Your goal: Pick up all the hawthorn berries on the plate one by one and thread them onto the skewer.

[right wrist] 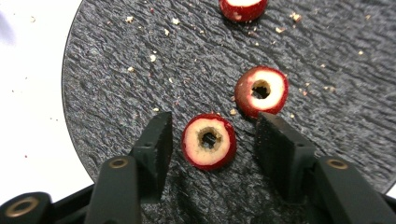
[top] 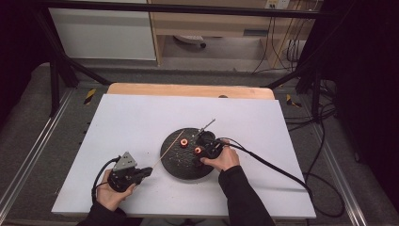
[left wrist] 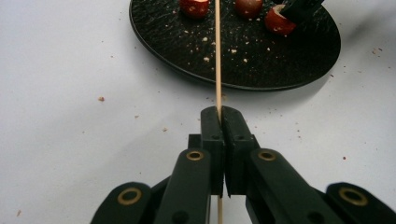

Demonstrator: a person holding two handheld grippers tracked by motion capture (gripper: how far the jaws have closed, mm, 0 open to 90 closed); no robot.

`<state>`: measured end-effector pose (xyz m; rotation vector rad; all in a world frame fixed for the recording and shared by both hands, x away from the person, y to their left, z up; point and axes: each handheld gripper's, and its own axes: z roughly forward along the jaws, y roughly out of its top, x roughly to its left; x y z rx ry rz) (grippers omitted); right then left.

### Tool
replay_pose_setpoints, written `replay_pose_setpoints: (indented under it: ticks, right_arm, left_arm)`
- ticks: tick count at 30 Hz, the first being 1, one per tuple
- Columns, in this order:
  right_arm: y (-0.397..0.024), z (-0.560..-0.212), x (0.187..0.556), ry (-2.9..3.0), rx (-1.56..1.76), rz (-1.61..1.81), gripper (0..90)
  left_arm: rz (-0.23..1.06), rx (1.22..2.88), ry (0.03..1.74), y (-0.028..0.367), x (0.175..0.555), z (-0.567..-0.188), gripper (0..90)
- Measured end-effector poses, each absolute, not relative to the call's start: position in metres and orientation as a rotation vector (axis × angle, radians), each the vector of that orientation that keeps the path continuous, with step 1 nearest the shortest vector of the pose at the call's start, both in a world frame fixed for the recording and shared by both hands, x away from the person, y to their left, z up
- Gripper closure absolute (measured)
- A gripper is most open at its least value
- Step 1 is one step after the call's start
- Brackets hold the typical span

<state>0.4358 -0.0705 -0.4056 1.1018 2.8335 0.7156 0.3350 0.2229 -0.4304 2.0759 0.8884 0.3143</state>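
Note:
A round black slate plate (top: 178, 170) lies on the white board and carries three cored red fruit pieces. In the right gripper view one piece (right wrist: 208, 140) sits between the jaws of my right gripper (right wrist: 215, 123), with a small gap on each side, so it stands open. A second piece (right wrist: 261, 91) lies just beyond, and a third (right wrist: 243, 8) is at the far rim. My left gripper (left wrist: 222, 112) is shut on a thin wooden skewer (left wrist: 217, 56), whose far end reaches over the plate (left wrist: 261, 65). From above, the left gripper (top: 149, 172) is left of the plate.
Crumbs are scattered on the plate and the white board (top: 141, 117). A thin dark rod (top: 207, 126) lies at the plate's far edge. Cables trail from both grippers. A wooden table edge (top: 188, 89) shows behind the board, with metal frame rails on both sides.

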Motion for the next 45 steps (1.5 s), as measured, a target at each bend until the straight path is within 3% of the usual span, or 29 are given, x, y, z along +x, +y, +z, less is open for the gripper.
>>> replay_pose_setpoints:
  ticks: [10,31,45]
  right_arm:
    - [-0.07,-0.408,0.438,2.861,1.171,0.709,59.6]
    - [-0.065,-0.41,0.443,2.912,1.188,0.656,60.1]
    - [-0.078,-0.383,0.436,2.8,1.224,0.844,60.5]
  left_arm:
    - [0.316,2.075,0.887,0.223,0.335,-0.43,87.9]
    - [0.311,2.076,0.882,0.222,0.335,-0.43,87.8]
    - [0.323,2.066,0.875,0.222,0.332,-0.429,87.8]
